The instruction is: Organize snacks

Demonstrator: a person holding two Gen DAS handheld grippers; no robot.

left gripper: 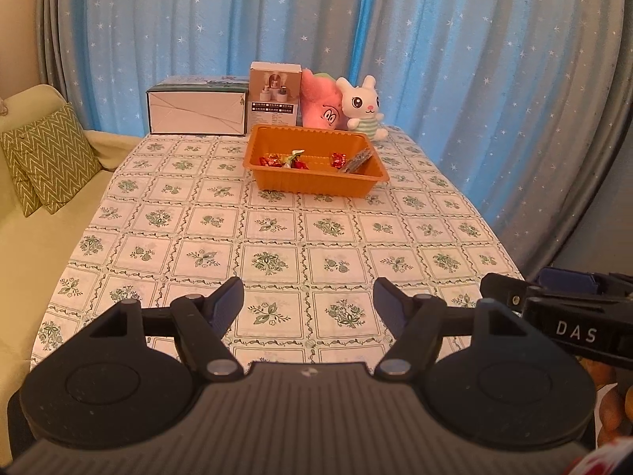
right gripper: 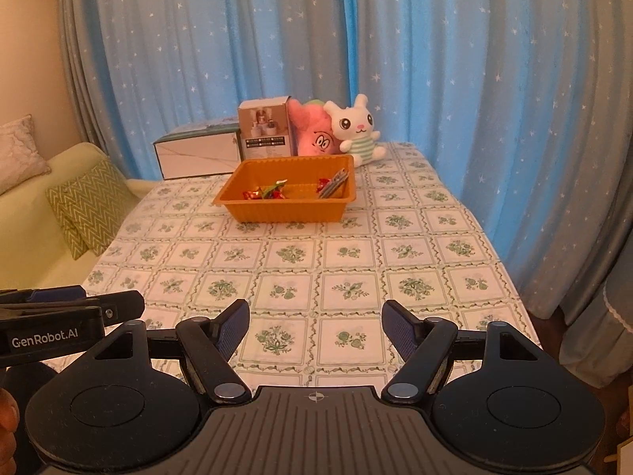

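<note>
Both grippers, left [left gripper: 308, 301] and right [right gripper: 315, 322], hang wide open and empty at the table's 6 o'clock edge, probably because all the snacks [left gripper: 294, 159] already sit in the orange tray [left gripper: 316, 188] up at 12.

Home living room, sofa [left gripper: 35, 237], curtains [left gripper: 435, 59]

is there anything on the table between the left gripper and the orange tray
Nothing visible. Only bare patterned tablecloth lies between the open left gripper and the orange tray. The boxes and plush toys stand behind the tray, on its far side.
</note>
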